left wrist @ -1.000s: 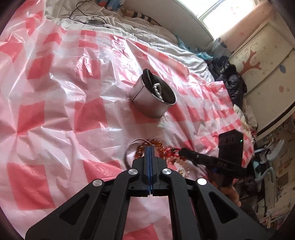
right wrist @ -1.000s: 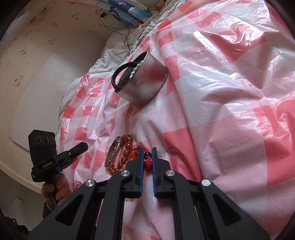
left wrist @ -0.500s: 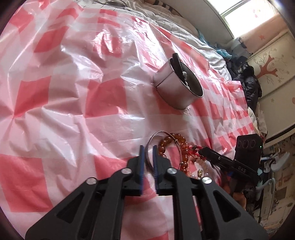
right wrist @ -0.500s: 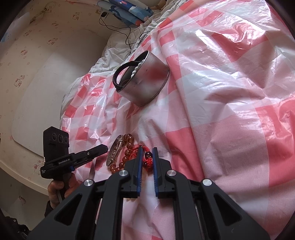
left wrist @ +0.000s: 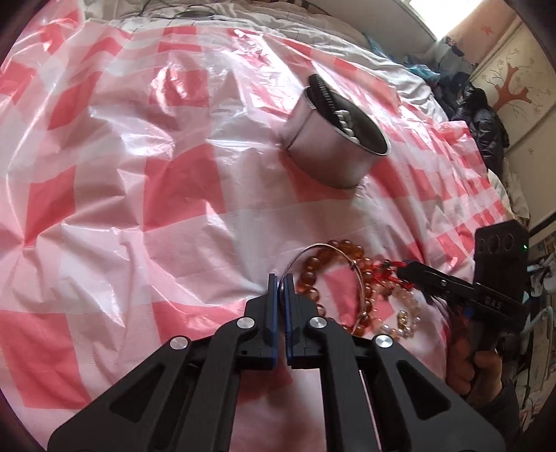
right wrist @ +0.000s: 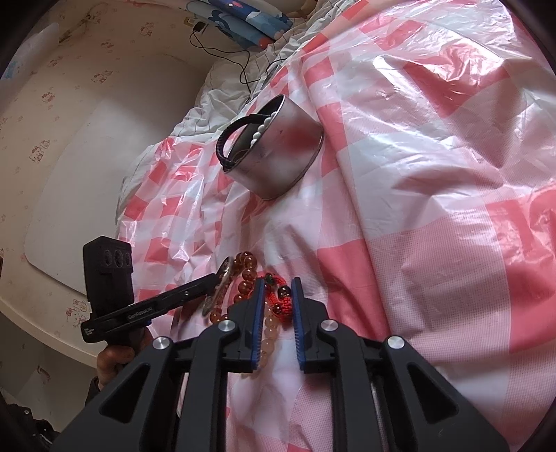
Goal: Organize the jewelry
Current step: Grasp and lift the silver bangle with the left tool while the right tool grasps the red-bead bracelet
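A pile of jewelry lies on the pink checked plastic sheet: an amber bead bracelet (left wrist: pixel 312 266) (right wrist: pixel 245 274), a thin silver bangle (left wrist: pixel 358 274) (right wrist: pixel 218 291), a red corded bracelet (right wrist: pixel 279 297) (left wrist: pixel 385 269) and a pale bead bracelet (left wrist: pixel 405 318) (right wrist: pixel 267 333). My left gripper (left wrist: pixel 281 278) is shut on the bangle's near rim. My right gripper (right wrist: pixel 277 283) is open, its fingers either side of the red bracelet. A round metal tin (left wrist: pixel 333 153) (right wrist: pixel 278 156) further back holds white pearls (right wrist: pixel 260 134) and a black band (right wrist: pixel 236 139).
The sheet covers a rumpled bed with a grey quilt (left wrist: pixel 243 17) behind. A black cable (right wrist: pixel 243 66) lies at the head end by a cream wall. Wardrobes and dark clothes (left wrist: pixel 479 104) stand to the right of the bed.
My left gripper opened, moved forward onto the silver bangle and shut on its rim. My right gripper opened wider around the red bracelet.
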